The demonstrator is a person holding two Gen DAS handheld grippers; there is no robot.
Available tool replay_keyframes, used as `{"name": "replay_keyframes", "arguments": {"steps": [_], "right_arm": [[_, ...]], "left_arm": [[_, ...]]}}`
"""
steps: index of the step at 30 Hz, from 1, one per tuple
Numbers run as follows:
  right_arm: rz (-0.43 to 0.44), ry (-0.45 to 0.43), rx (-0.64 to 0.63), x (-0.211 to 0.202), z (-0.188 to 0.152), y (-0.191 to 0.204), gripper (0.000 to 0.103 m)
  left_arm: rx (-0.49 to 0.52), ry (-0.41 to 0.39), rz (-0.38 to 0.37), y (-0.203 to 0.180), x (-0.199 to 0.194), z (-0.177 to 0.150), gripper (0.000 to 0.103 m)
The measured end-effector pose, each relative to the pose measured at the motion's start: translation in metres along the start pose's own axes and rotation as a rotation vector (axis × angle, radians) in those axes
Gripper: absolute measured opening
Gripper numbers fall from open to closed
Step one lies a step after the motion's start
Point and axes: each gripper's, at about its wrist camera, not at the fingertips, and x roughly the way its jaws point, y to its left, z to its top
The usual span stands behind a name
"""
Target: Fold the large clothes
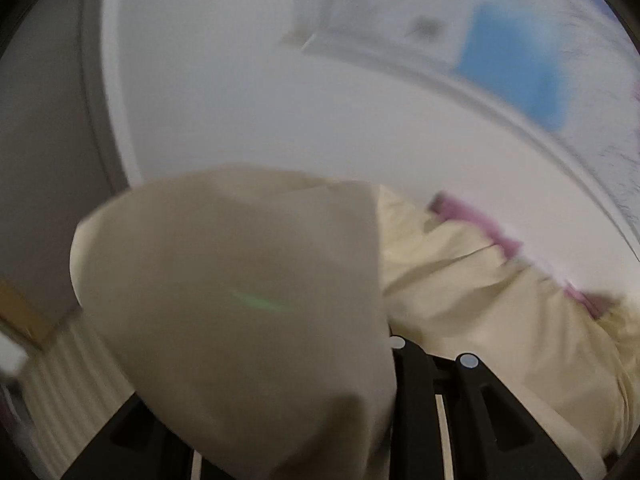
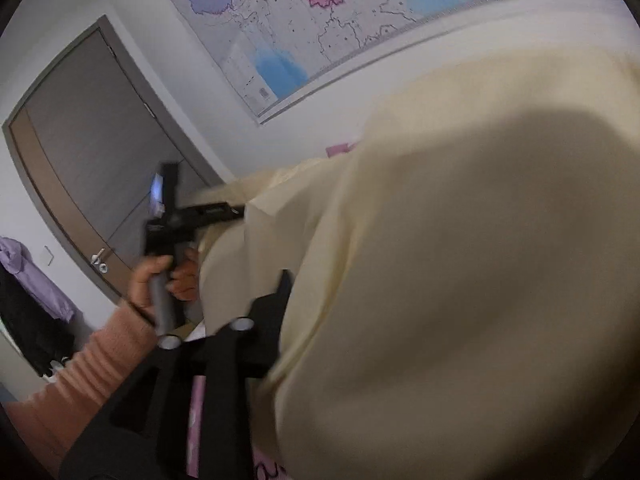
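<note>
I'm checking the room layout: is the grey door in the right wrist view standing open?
No, the grey door sits flush inside its frame, its handle showing near the lower edge, with no gap visible.

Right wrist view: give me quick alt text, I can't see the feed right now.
A cream garment fills the right of the frame, bunched over the right gripper. Left of it, a hand in a pink sleeve holds the left gripper against the cloth; behind are a grey door and wall map.

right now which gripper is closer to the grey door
Left. The left gripper, gripping the cream garment, sits between the right gripper and the grey door; the right gripper is further back, beside the draped garment.
</note>
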Motion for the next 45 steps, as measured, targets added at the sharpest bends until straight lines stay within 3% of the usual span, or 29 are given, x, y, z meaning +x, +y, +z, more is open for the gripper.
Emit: {"name": "replay_keyframes", "arguments": {"steps": [2,4,8,11,12,15,18,19,20,22,26,29,32,35,40,45], "right_arm": [[0.025,0.020,0.013,-0.014,-0.002,-0.001,0.059],[0.022,0.031,-0.018,-0.037,-0.007,0.000,0.066],[-0.010,0.033,-0.062,-0.090,-0.013,-0.003,0.067],[-0.059,-0.018,-0.102,-0.132,-0.016,-0.004,0.058],[-0.106,-0.054,-0.118,-0.147,-0.016,-0.004,0.058],[-0.193,-0.113,-0.093,-0.159,-0.004,-0.013,0.056],[-0.263,-0.042,-0.036,-0.136,0.001,-0.034,0.057],[-0.246,-0.017,-0.017,-0.130,-0.001,-0.041,0.054],[-0.214,0.014,0.005,-0.122,-0.004,-0.047,0.036],[-0.172,0.101,-0.011,-0.097,-0.014,-0.045,0.024],[-0.204,0.230,-0.080,-0.078,-0.026,-0.037,0.023],[-0.241,0.203,-0.097,-0.087,-0.012,-0.031,0.025],[-0.323,0.092,-0.135,-0.112,0.005,-0.016,0.031],[-0.335,-0.005,-0.182,-0.118,0.023,0.002,0.041],[-0.302,0.020,-0.218,-0.055,0.050,0.014,0.044],[-0.315,0.123,-0.134,-0.009,0.044,-0.021,0.044]], "left_arm": [[-0.030,0.008,-0.019,0.009,0.006,-0.003,0.024],[-0.034,0.014,-0.027,0.013,0.008,-0.002,0.026],[0.011,0.018,0.022,0.008,0.008,-0.003,0.031],[0.058,0.017,0.090,-0.003,0.000,-0.012,0.049],[0.071,0.032,0.085,-0.006,-0.004,-0.015,0.062],[0.067,0.007,0.031,-0.007,-0.025,-0.020,0.065],[0.048,-0.039,0.013,-0.009,-0.054,-0.027,0.067],[0.055,-0.060,0.023,-0.011,-0.064,-0.029,0.070],[0.061,-0.072,0.042,-0.014,-0.071,-0.033,0.070],[0.083,-0.110,0.043,-0.021,-0.089,-0.043,0.070],[0.150,-0.141,-0.026,-0.044,-0.107,-0.060,0.076],[0.229,-0.142,-0.093,-0.057,-0.125,-0.079,0.078],[0.269,-0.113,-0.142,-0.076,-0.124,-0.094,0.078],[0.299,-0.096,-0.175,-0.091,-0.122,-0.105,0.078],[0.313,-0.066,-0.178,-0.108,-0.102,-0.113,0.082],[0.323,-0.080,-0.136,-0.113,-0.090,-0.121,0.085]]}}
